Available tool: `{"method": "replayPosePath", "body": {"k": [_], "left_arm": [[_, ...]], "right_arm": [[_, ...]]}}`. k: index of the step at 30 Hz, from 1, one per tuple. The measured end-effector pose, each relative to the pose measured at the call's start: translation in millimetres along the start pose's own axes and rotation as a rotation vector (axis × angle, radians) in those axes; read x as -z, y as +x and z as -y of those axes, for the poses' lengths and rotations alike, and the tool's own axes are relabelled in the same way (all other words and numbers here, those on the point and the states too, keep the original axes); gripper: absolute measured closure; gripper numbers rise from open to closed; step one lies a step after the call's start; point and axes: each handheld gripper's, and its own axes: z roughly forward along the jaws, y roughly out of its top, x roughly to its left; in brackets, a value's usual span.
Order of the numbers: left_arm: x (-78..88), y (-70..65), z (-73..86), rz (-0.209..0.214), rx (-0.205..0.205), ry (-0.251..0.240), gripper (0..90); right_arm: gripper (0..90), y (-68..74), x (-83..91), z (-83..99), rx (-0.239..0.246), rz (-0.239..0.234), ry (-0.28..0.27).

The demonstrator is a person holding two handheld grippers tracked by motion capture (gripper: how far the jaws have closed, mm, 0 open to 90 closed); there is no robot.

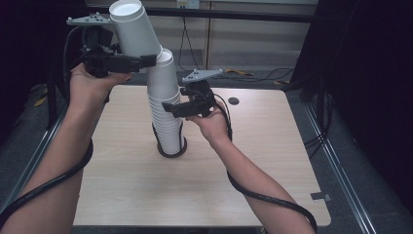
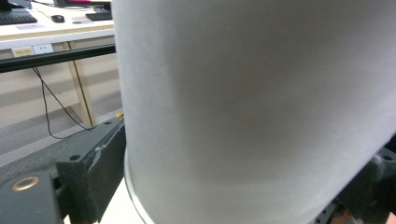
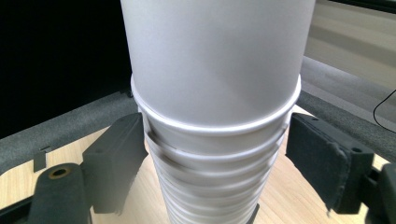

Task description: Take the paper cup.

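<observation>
Smooth white paper cup [image 1: 134, 27], tapered and matte, tilted above the stack of cups [image 1: 165, 109] at the wooden table [image 1: 253, 161] centre, clamped in left gripper [image 1: 148, 60]; right gripper [image 1: 168, 108] spread beside ribbed rims, one jaw touching.

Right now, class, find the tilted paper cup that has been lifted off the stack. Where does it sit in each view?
High view: the lifted cup is at top left, tilted, clamped by the left hand-held gripper.
Left gripper view: the cup's wall spans centre and right, between the jaws.
Right gripper view: I cannot pick it out; the cups there belong to the stack.
Shared landmark: the wooden table.
</observation>
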Motion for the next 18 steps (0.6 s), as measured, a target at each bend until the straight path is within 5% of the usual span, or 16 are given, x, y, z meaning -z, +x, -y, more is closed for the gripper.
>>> {"method": "replayPosePath", "body": {"k": [18], "left_arm": [[29.1, 0.7, 29.4, 0.027, -0.016, -0.009, 9.2]], "right_arm": [[16.3, -5.6, 12.2, 21.1, 0.022, -0.013, 0.028]]}}
